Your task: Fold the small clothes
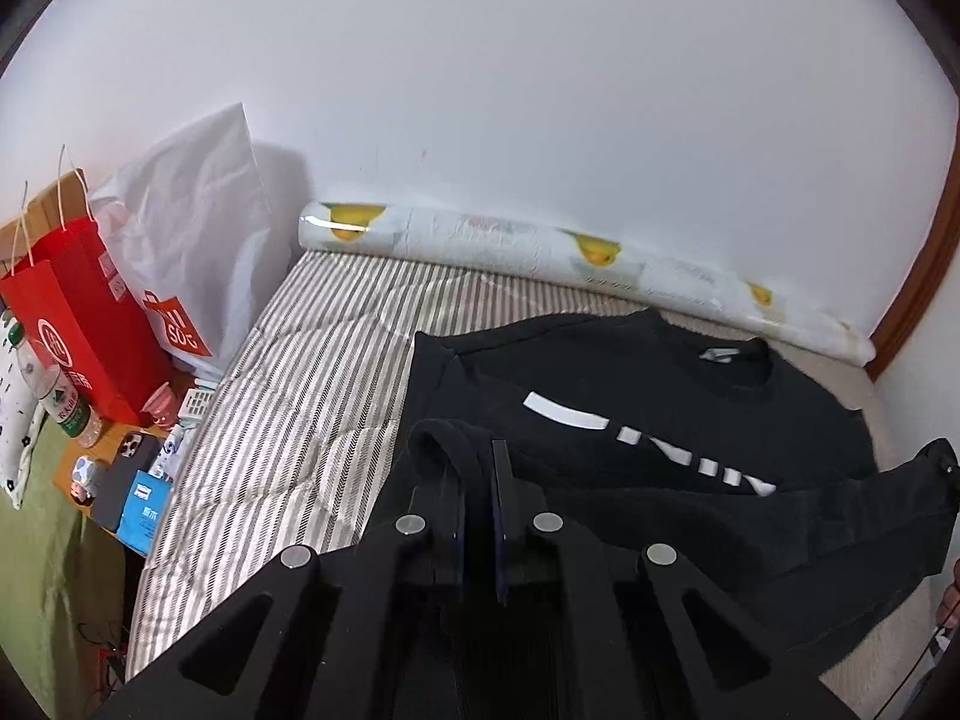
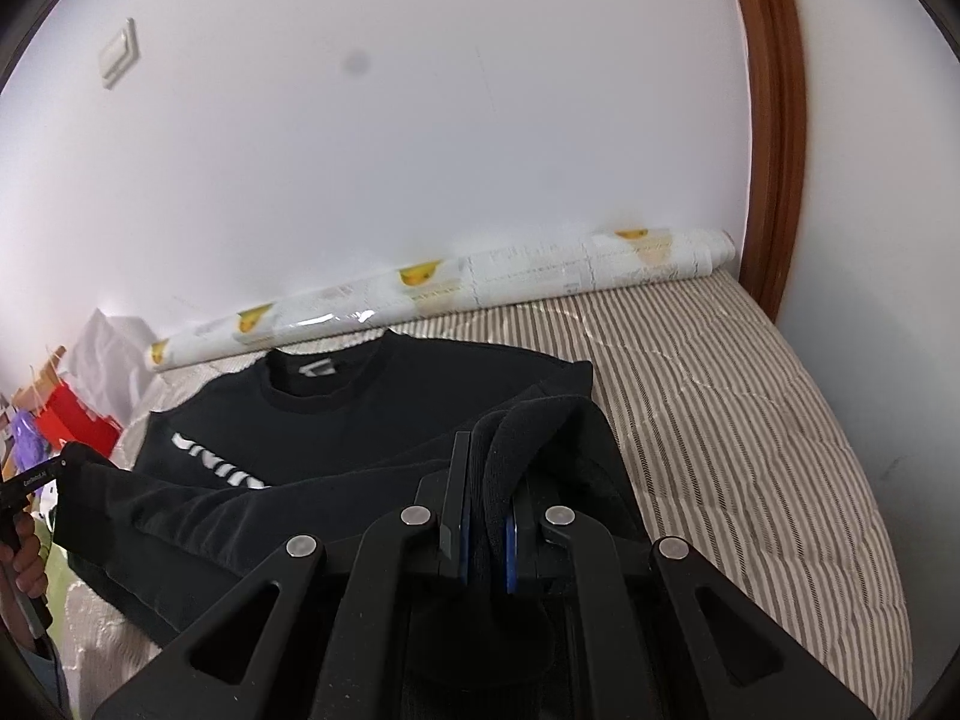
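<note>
I see the black sweatshirt [image 1: 630, 420] lying front-up on the striped mattress [image 1: 288, 420], collar toward the wall, with its lower edge lifted off the bed. My left gripper [image 1: 477, 468] is closed tight on one corner of that hem; my right gripper [image 2: 489, 480] is pinched on the opposite corner, a thick fold of cloth bunched between the fingers. The hem hangs stretched between the two. A roll of printed paper [image 1: 540, 252] lies along the wall, just beyond the collar, close to the garment but I cannot tell if touching. Left of the bed stand a red paper bag [image 1: 78, 312] and a white plastic bag [image 1: 198, 228]; below them a water bottle [image 1: 57, 396], a phone [image 1: 123, 480] and a blue packet [image 1: 141, 516] crowd a small table [image 1: 72, 462]. A brown wooden frame [image 2: 774, 150] borders the right side.
</note>
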`<act>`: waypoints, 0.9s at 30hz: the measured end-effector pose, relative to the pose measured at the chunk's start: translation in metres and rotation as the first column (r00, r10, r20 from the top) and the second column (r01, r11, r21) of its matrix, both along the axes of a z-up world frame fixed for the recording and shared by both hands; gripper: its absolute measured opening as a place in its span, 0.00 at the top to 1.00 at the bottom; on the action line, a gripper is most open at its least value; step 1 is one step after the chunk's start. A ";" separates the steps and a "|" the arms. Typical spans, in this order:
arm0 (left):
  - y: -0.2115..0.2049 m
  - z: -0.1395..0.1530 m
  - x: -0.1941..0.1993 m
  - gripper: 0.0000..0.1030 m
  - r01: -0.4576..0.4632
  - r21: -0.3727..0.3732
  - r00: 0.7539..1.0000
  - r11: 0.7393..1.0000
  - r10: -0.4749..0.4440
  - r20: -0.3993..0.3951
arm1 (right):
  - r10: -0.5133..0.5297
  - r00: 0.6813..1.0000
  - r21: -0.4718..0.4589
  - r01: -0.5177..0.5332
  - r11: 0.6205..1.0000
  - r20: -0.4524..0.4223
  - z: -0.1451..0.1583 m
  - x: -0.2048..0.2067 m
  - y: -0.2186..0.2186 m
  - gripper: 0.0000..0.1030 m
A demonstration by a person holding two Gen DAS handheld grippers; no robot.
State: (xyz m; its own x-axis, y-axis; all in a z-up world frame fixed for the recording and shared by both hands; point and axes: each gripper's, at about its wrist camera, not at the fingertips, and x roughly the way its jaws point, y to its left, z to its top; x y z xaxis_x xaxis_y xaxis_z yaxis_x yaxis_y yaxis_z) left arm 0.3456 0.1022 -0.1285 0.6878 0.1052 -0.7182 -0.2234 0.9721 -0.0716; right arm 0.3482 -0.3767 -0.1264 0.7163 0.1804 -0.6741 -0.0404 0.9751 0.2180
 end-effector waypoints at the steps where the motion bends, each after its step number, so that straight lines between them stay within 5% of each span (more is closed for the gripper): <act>1: 0.001 -0.004 0.003 0.93 0.000 -0.001 1.000 1.000 0.000 -0.008 | 0.000 1.000 0.000 0.000 1.000 -0.011 -0.006 0.006 0.000 0.93; 15: 0.002 -0.031 0.019 0.89 -0.015 -0.002 0.996 1.000 0.015 -0.083 | -0.021 0.990 0.006 0.022 1.000 -0.141 -0.056 0.036 -0.004 0.88; 18: 0.004 -0.028 0.014 0.69 -0.030 0.009 0.996 0.999 0.031 -0.081 | -0.020 0.987 0.005 0.021 1.000 -0.161 -0.053 0.030 -0.008 0.81; 20: 0.007 -0.022 0.006 0.40 -0.044 0.010 0.997 0.999 0.044 -0.059 | -0.028 0.987 -0.015 0.026 1.000 -0.157 -0.047 0.022 -0.009 0.68; 23: 0.008 -0.012 -0.007 0.38 -0.043 0.014 0.999 0.999 0.043 -0.027 | -0.067 0.990 -0.107 0.054 0.993 -0.121 -0.032 0.005 -0.009 0.59; 27: 0.006 -0.006 -0.027 0.38 -0.026 -0.004 0.999 1.000 0.026 -0.023 | -0.057 0.995 -0.083 0.050 0.995 -0.080 -0.011 -0.020 -0.007 0.59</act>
State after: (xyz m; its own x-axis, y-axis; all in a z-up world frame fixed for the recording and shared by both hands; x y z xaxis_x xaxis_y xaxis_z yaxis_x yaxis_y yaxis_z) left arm 0.3181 0.1079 -0.1345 0.6683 0.1193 -0.7342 -0.2500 0.9657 -0.0706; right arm 0.3285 -0.3836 -0.1378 0.6648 0.0863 -0.7420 0.0269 0.9899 0.1392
